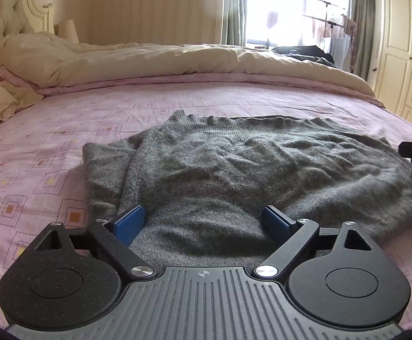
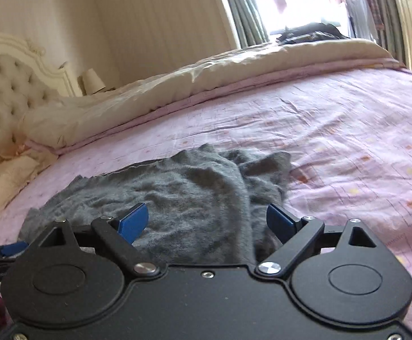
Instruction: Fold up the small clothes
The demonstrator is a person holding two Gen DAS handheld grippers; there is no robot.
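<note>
Two hand-held grippers hang low over one garment, and neither pinches anything. In the left wrist view, the left hand-held gripper [image 1: 203, 222] has its blue-padded jaws spread wide, with only the near hem of a grey fuzzy knitted sweater [image 1: 234, 164] between them and no pad pressing on the wool. In the right wrist view, the right hand-held gripper [image 2: 207, 221] is spread the same way above the sweater's rumpled right side.

Outward from the jaws, the sweater lies on a pink patterned bedsheet [image 1: 64, 119], fairly flat in the middle. A sleeve appears laid inward at about nine o'clock of the left view. At about one o'clock of the right view the cloth bunches into loose folds.

My reading: folding has barely begun; the bunched side needs tucking in and the body still wants folding.

A cream duvet [image 1: 177, 62] lies heaped at twelve o'clock.
</note>
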